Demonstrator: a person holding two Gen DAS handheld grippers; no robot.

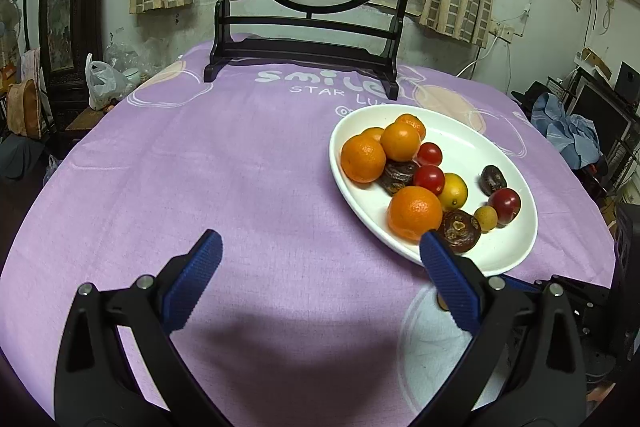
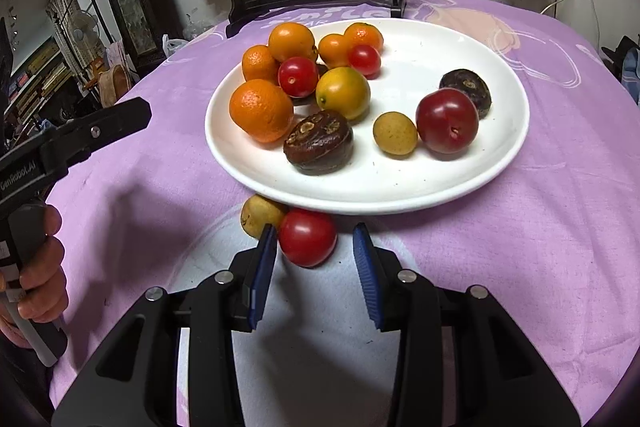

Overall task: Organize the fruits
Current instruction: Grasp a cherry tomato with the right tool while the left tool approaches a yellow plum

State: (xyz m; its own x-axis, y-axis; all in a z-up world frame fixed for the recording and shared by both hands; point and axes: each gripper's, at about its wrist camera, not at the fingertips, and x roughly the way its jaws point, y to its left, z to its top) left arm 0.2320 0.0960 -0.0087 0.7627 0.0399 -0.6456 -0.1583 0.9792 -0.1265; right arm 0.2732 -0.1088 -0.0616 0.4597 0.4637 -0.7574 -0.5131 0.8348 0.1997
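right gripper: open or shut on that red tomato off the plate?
Open. In the right wrist view the right gripper has a visible gap beside the red tomato, which lies on the cloth just outside the white plate.

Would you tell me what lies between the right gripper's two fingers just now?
In the right wrist view, the right gripper brackets a red cherry tomato lying on the tablecloth; the jaws stand open around it.

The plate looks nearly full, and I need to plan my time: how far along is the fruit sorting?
Done: most fruit sits on the white plate. In hand: the right gripper is open around a red tomato on the cloth, not gripping. Left: that tomato and the small yellow fruit beside it.
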